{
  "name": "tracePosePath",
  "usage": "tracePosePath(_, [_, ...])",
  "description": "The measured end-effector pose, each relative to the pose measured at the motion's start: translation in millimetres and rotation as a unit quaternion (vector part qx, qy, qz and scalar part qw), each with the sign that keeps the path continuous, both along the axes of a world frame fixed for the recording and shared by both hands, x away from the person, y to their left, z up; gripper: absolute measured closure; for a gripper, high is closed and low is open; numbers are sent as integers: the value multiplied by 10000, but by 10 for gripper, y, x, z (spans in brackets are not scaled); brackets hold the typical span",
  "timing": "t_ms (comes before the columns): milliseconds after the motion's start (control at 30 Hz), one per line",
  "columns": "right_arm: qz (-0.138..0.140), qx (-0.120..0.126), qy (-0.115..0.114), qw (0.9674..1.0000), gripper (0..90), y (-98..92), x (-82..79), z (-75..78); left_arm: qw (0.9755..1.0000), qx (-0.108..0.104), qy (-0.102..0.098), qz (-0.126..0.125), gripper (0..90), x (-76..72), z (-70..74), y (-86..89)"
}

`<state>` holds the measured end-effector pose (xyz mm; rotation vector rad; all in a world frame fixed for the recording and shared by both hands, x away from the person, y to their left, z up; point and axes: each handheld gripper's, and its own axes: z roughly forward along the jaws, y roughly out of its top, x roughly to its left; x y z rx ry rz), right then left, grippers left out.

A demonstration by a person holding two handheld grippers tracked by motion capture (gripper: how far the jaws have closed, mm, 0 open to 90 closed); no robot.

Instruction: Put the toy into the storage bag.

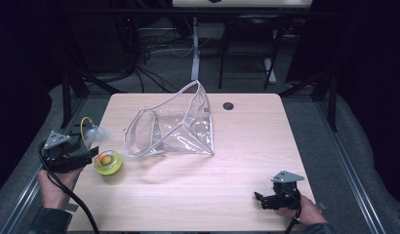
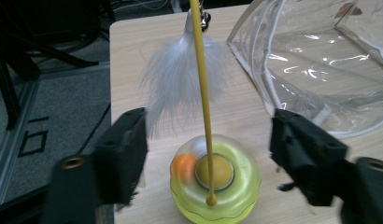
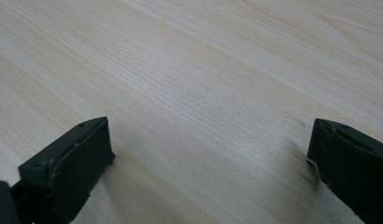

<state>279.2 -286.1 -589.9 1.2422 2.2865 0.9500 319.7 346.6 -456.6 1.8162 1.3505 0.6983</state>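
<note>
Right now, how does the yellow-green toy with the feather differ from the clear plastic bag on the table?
The toy is small, round and yellow-green, while the clear bag is much larger, angular and see-through. The toy stands near the table's left edge, with a thin yellow wand and a white feather rising from it; the bag lies near the middle with its mouth open toward the toy. Both rest on the wooden table.

Between the jaws of the left gripper (image 2: 206, 154) stands one round yellow-green plastic toy (image 2: 215, 186) bearing one yellow wand (image 2: 202, 84) with one white feather tuft (image 2: 178, 79), and one clear plastic zip pouch (image 1: 173, 127) lies just beyond it.
</note>
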Motion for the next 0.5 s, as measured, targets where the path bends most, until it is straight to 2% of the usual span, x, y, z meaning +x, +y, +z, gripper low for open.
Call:
tracePosePath(233, [-5, -5, -4, 10000, 0, 0, -1, 0, 9999, -126, -77, -80, 620, -7, 28, 30])
tracePosePath(367, [-6, -5, -5, 10000, 0, 0, -1, 0, 9998, -147, -31, -145, 703, 6, 26, 24])
tracePosePath(500, [-5, -6, -4, 10000, 0, 0, -1, 0, 9999, -78, 42, -144, 810, 8, 20, -1])
